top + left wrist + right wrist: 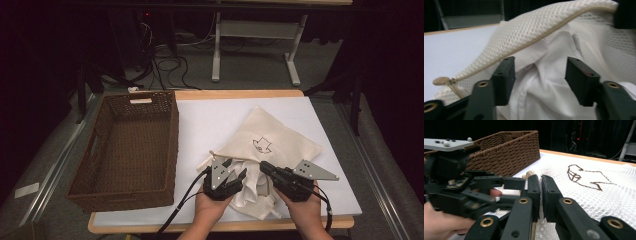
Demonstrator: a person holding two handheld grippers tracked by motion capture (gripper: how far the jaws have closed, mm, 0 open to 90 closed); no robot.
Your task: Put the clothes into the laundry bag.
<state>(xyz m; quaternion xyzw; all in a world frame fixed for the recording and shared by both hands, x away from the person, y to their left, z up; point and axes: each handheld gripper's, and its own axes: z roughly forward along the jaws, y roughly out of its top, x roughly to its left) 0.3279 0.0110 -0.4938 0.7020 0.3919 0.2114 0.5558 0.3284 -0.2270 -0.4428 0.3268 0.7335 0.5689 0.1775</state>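
White shirt (541,82) half inside cream mesh laundry bag (270,135), at table's near edge right of wicker basket (130,150). Left gripper (540,80) parted around shirt, not pressing. Right gripper (540,195) pinched narrow on bag's edge.

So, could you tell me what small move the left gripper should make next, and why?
Probably ease the left gripper forward and close on the white shirt. Its jaws stand open around the shirt's folds, which spill from the unzipped mesh laundry bag, while the right gripper is shut on the bag's edge, seemingly steadying it.
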